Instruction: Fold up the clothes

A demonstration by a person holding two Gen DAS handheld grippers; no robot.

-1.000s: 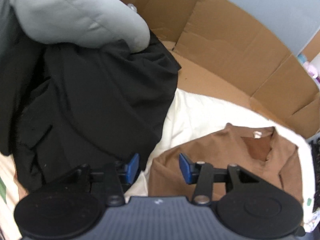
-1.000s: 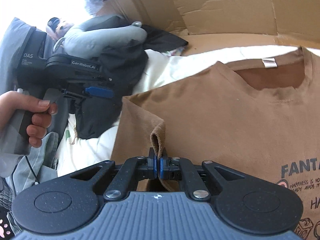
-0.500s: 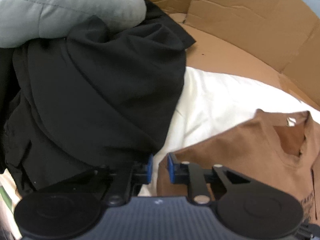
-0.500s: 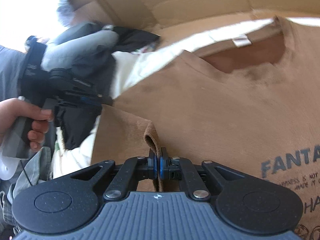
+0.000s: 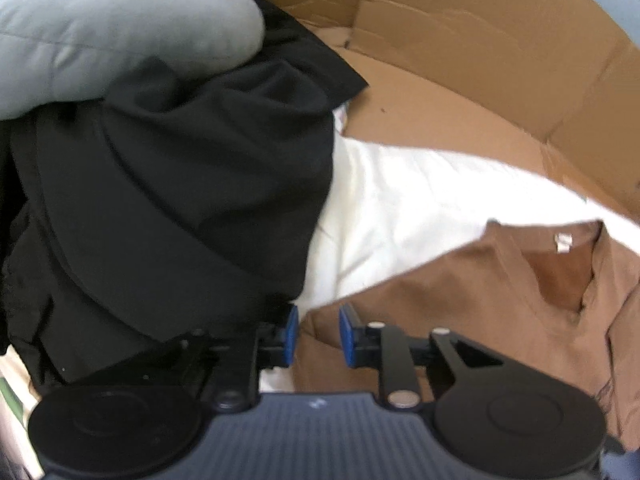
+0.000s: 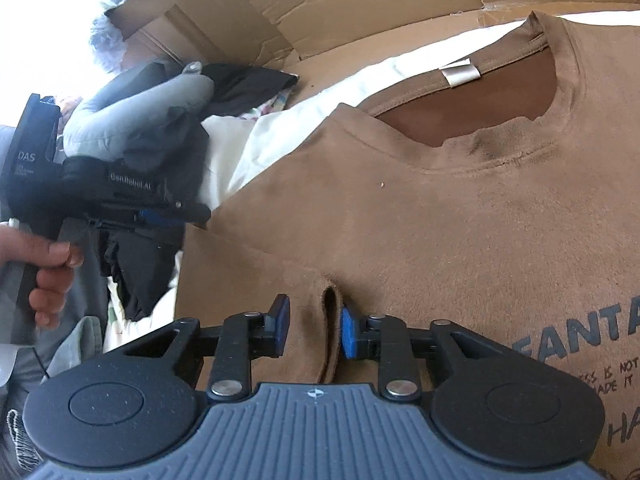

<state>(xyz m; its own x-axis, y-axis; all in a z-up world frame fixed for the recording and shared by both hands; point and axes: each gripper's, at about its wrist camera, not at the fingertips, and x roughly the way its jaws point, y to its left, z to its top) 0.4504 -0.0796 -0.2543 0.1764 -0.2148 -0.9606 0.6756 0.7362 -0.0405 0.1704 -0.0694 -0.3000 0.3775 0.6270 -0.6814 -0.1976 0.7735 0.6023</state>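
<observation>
At the bottom centre of the right wrist view, the right hand-held gripper (image 6: 314,328) stands spread. An upright fold of sleeve (image 6: 330,320) lies between its jaws, close to the right-hand pad and not pinched. The sleeve belongs to the brown T-shirt (image 6: 440,220), which lies flat on a white sheet (image 6: 280,128). The shirt's long axis runs from the collar at upper right toward the lower right, so its body lies ahead and right of this gripper.

The left hand-held gripper (image 5: 315,334) is nearer the sleeve's outer edge at left. Its jaws have just been opening and are narrowly parted over the brown hem, gripping nothing. A black garment (image 5: 180,200) crowds its left side.

Readable writing: "FANTA" (image 6: 580,340) on the chest with smaller blurred lines below, "GenRobot.AI" (image 6: 130,187) and "DAS" (image 6: 26,157) on the left tool. The neck tag (image 6: 460,76) looks blank.
</observation>
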